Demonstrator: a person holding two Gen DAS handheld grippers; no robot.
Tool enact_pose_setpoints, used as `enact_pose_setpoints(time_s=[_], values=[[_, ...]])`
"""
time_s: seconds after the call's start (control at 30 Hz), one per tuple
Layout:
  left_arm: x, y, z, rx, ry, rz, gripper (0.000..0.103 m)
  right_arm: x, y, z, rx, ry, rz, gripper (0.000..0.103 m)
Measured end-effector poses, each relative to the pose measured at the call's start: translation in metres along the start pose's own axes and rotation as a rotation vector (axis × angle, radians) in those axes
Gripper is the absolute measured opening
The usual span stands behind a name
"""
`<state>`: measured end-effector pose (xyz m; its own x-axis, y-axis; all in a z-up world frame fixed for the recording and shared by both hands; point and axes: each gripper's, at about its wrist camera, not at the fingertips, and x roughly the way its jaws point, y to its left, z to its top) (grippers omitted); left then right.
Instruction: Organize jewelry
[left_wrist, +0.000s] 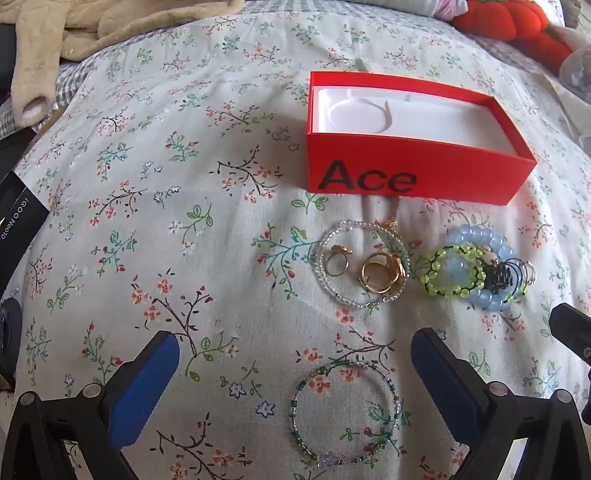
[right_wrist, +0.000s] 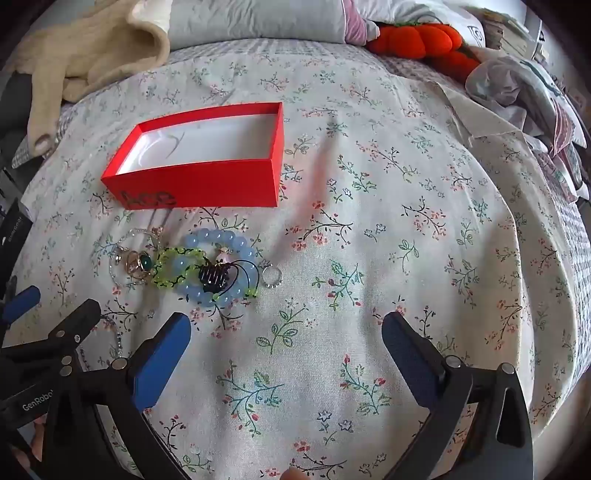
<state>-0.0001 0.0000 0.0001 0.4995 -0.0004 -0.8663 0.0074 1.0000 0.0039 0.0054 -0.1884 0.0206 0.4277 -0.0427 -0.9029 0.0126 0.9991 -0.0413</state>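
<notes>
With nothing yet placed in the red box, the first pick is judged to be in hand: the left gripper is held wide apart around the green beaded bracelet, to be closed on it next, while the right gripper is held apart, empty.

I hold my left black two-finger gripper with blue pads low and forward, its jaws spread wide with nothing between the pads. My right black gripper with blue pads sits level alongside (its jaws equally wide, gripping nothing). The left gripper's dark finger shows at the right view's left edge.
</notes>
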Motion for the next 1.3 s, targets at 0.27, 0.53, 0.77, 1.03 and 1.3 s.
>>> enact_pose_setpoints(time_s=[0.27,0.53,0.77,1.03,1.3], values=[[-0.0003,0.0003,0.0005,0.001,0.002,-0.004,0.103,0.0025,0.0029,-0.0003,-0.001,0.0,0.002,0.103],[-0.0015,-0.0027,-0.0001,0.002,0.002,-0.001,0.103,0.0051,0.0049,-0.0057,0.003,0.001,0.0,0.103],[-0.0036,-0.003,0.0016,0.004,0.004,-0.003,0.103,0.0042,0.0036,-0.0016,-0.001,0.007,0.002,0.103],[-0.0028,-0.0037,0.0005,0.002,0.001,0.001,0.103,0.0047,0.005,-0.0022,-0.003,0.007,0.0,0.103],[-0.0034,-0.0048,0.0003,0.002,0.001,0.001,0.103,0.0045,0.0051,-0.0022,-0.003,0.008,0.0,0.103]])
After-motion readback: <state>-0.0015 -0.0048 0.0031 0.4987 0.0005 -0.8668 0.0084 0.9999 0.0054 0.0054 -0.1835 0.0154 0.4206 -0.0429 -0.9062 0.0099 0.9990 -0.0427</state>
